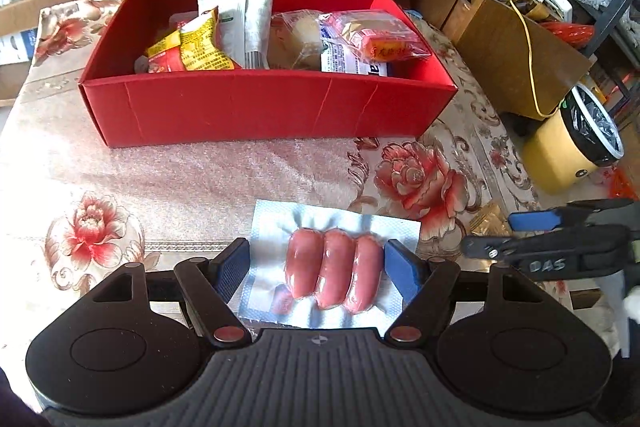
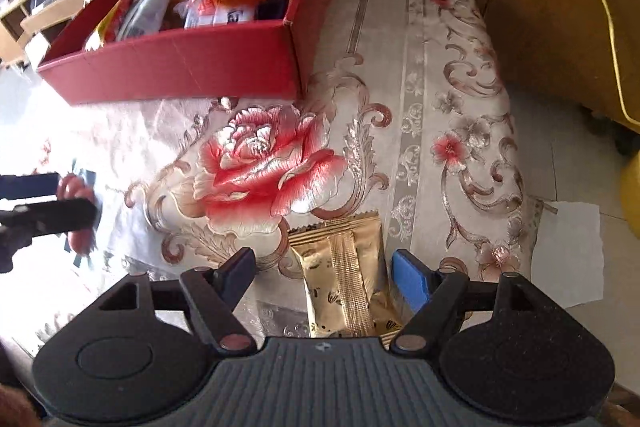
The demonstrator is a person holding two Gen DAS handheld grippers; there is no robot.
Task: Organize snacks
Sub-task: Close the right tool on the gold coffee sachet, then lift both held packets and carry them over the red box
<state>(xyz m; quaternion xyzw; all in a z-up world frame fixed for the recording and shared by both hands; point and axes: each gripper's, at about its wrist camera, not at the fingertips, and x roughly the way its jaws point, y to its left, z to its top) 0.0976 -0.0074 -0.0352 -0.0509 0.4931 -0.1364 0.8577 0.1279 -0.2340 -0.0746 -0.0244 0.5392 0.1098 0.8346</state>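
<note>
Nearest, under the left tongs (image 1: 318,251): a clear pack of three pink sausages (image 1: 334,267), lying flat on the flowered cloth of the desk (image 1: 180,167). Half open there, with the right pad against the outermost sausage and the left pad at the edge of the film; cannot tell whether truly squeezing the pack or only straddling it. Just to the right on the same desk, under the right tongs (image 2: 323,257): a gold snack packet (image 2: 344,279), lying lengthwise between the pads. Standing open here, with a clear gap on either side of the packet and nothing gripped. Between the two packs, a large red rose printed on the cloth (image 2: 264,167). Farther back on the desk, well apart from both packs, a red cardboard box (image 1: 256,107) already holding snacks: a yellow packet (image 1: 200,45) at the left, white sachets (image 1: 244,23) upright in the middle, a clear-wrapped cake (image 1: 376,39) at the right. Beyond the desk's right edge, on the floor, a yellow bin with a black liner (image 1: 560,155), a white sheet of paper (image 2: 568,255) and a wooden cabinet (image 1: 512,55).
</note>
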